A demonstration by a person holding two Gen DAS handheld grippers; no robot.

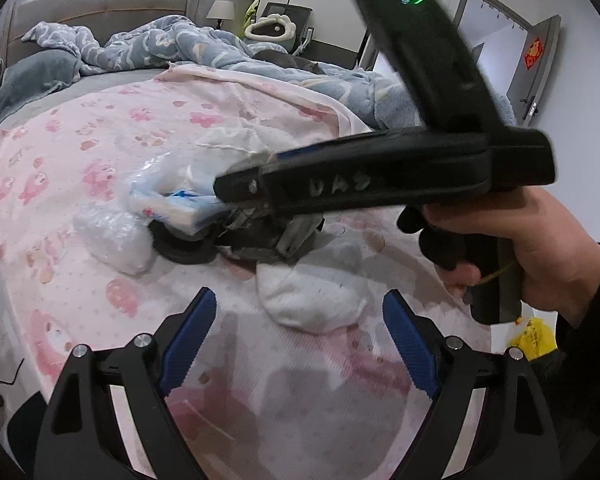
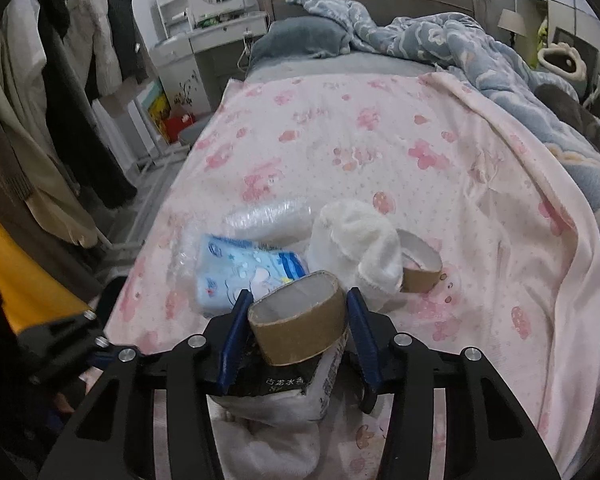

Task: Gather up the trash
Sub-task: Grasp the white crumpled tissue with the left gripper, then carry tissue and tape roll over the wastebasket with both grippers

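Right gripper (image 2: 296, 312) pinches a brown cardboard tape core (image 2: 298, 318) over a dark crumpled carton (image 2: 284, 392). Left gripper (image 1: 300, 320) is spread wide, holding nothing, above a white crumpled cloth (image 1: 316, 296). Trash pile sits on the pink floral bed sheet (image 2: 420, 152): blue printed tissue packet (image 2: 244, 270), second tape core (image 2: 420, 264), clear crinkled plastic (image 2: 268, 216).

Right gripper (image 2: 296, 312) fingers (image 2: 234, 340) flanking cardboard tape core (image 2: 298, 320), pink sheet (image 2: 380, 152)
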